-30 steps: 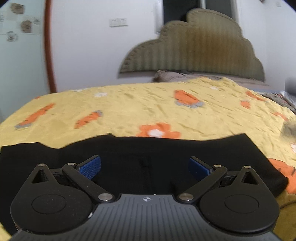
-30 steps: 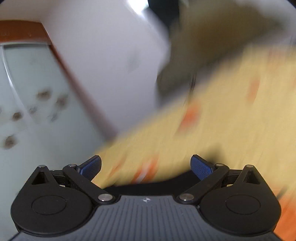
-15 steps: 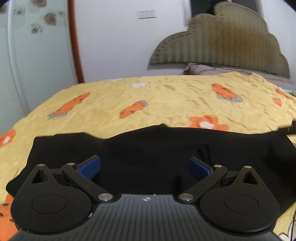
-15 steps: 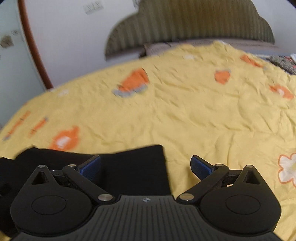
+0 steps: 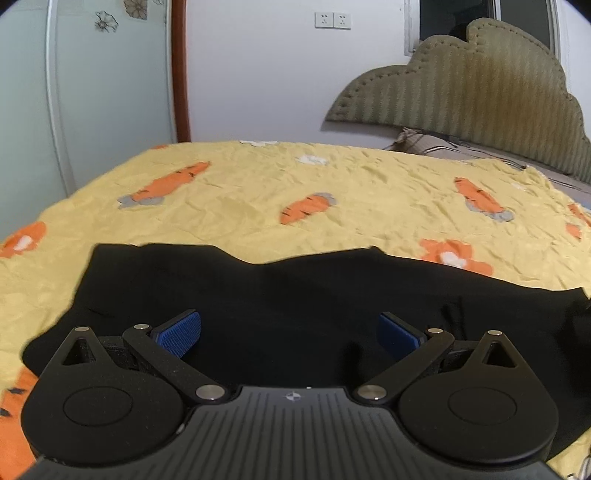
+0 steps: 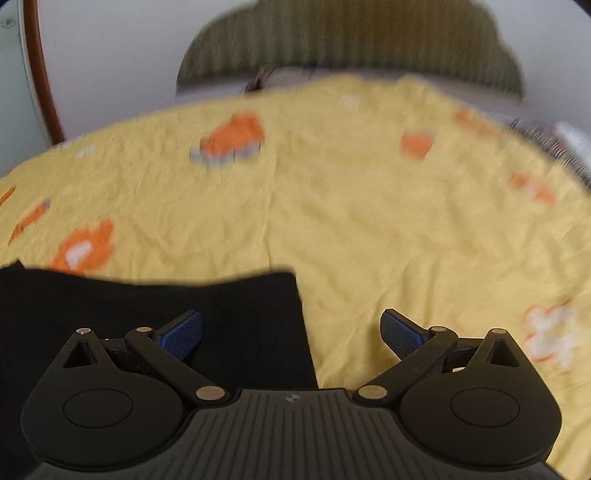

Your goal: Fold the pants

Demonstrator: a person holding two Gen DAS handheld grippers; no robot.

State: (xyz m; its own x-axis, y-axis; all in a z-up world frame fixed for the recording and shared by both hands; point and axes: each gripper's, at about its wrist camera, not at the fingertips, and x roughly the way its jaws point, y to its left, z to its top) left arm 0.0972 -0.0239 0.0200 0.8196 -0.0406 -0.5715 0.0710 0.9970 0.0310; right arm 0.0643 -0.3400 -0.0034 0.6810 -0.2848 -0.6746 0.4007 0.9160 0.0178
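black pants (image 5: 295,295) spread flat and wide on the yellow carrot-print bedspread (image 5: 332,192), far edge wavy with a shallow dip near the middle, right end a straight squared edge in the right wrist view, fabric plain and dark

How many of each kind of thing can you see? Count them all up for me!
black pants: 1
yellow blanket: 1
tools: 2, the left tool and the right tool
headboard: 1
wall sockets: 2
Total: 7
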